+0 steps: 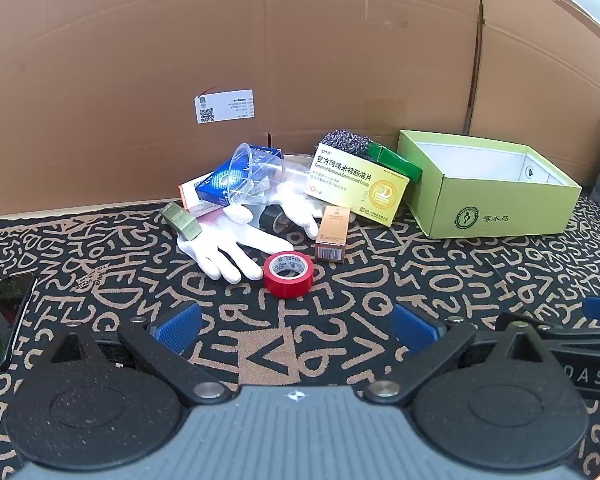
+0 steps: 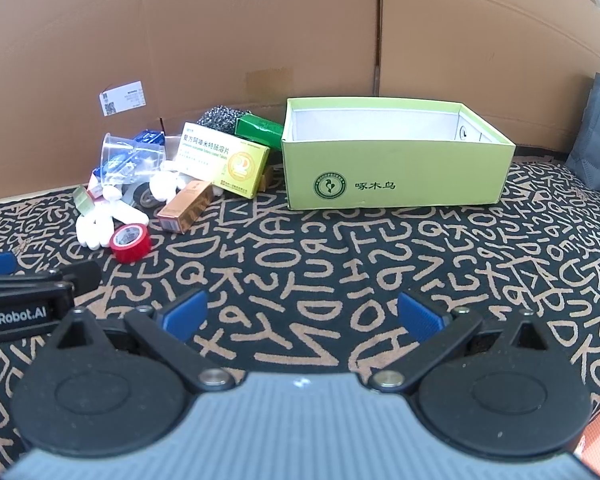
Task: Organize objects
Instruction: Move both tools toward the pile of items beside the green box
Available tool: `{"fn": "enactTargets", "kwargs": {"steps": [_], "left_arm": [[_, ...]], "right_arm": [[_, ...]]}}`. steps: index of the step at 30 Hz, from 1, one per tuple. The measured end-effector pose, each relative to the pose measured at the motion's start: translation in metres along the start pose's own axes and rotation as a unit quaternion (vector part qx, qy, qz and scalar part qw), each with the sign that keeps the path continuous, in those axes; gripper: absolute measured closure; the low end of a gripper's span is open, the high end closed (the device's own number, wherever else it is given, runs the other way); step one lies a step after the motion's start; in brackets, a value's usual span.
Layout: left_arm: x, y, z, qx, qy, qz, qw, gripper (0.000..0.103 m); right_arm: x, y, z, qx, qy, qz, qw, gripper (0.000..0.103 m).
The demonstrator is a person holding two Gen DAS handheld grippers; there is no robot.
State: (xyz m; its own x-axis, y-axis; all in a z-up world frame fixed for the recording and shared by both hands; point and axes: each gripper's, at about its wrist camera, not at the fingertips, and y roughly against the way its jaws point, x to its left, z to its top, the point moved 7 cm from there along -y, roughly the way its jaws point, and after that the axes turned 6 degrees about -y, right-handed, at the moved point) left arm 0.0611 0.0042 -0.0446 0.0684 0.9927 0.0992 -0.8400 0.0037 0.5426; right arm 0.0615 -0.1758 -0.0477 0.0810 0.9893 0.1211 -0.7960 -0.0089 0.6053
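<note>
A heap of small items lies against the cardboard wall: a red tape roll [image 1: 288,274] [image 2: 131,243], white gloves [image 1: 228,246] [image 2: 100,224], an orange carton [image 1: 332,233] [image 2: 185,206], a yellow medicine box [image 1: 358,184] [image 2: 224,159], a clear plastic cup [image 1: 246,172] [image 2: 118,152], a blue box [image 1: 224,184] and a small olive box [image 1: 181,220]. To their right stands an open light-green box [image 1: 500,204] [image 2: 392,172], white inside. My left gripper [image 1: 296,326] is open above the mat, short of the tape roll. My right gripper [image 2: 302,316] is open, in front of the green box.
A dark patterned mat [image 2: 320,256] covers the table. Brown cardboard walls [image 1: 140,60] close off the back. A phone [image 1: 2,320] lies at the left edge. A grey bag [image 2: 596,152] stands at the far right. A dark green box [image 1: 394,162] and a metal scourer [image 1: 346,140] sit behind the heap.
</note>
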Motion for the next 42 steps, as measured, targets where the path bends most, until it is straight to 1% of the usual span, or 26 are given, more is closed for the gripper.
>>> {"fn": "enactTargets", "kwargs": {"steps": [12,19,22,24,27,30,32,34,39,41,42], "left_arm": [[0.006,-0.009,-0.001,0.008,0.011,-0.005,0.9999,0.0],[0.017,-0.017,-0.003,0.012,0.031,-0.017,0.9993,0.0],[0.03,-0.023,-0.003,0.011,0.053,-0.007,0.9985,0.0],[0.04,-0.029,-0.003,0.016,0.07,-0.011,0.9974,0.0],[0.055,-0.04,-0.001,0.02,0.088,-0.012,0.9958,0.0],[0.068,-0.052,0.002,0.022,0.088,-0.002,0.9959,0.0],[0.079,-0.059,0.006,0.021,0.089,0.006,0.9958,0.0],[0.09,-0.067,0.009,0.02,0.09,0.014,0.9957,0.0],[0.109,-0.093,0.017,0.032,0.092,0.005,0.9952,0.001],[0.111,-0.105,0.02,0.039,0.083,0.005,0.9958,0.009],[0.112,-0.111,0.022,0.042,0.08,0.002,0.9959,0.01]], "right_arm": [[0.003,-0.009,0.0,0.009,0.002,0.0,1.0,0.0],[0.006,-0.019,-0.002,0.022,0.006,0.005,1.0,0.0],[0.01,-0.027,-0.004,0.036,0.006,0.027,0.999,0.0],[0.014,-0.033,-0.004,0.043,0.005,0.048,0.998,0.0],[0.023,-0.042,-0.004,0.037,0.005,0.074,0.997,0.0],[0.036,-0.05,-0.005,0.026,0.016,0.113,0.993,0.0],[0.049,-0.058,-0.006,0.037,0.043,0.12,0.991,0.0],[0.062,-0.062,-0.004,0.03,0.063,0.131,0.989,0.0],[0.099,-0.08,0.002,0.033,0.088,0.146,0.985,0.0],[0.117,-0.088,0.004,0.033,0.107,0.167,0.979,0.0],[0.125,-0.094,0.006,0.036,0.115,0.176,0.977,0.0]]}}
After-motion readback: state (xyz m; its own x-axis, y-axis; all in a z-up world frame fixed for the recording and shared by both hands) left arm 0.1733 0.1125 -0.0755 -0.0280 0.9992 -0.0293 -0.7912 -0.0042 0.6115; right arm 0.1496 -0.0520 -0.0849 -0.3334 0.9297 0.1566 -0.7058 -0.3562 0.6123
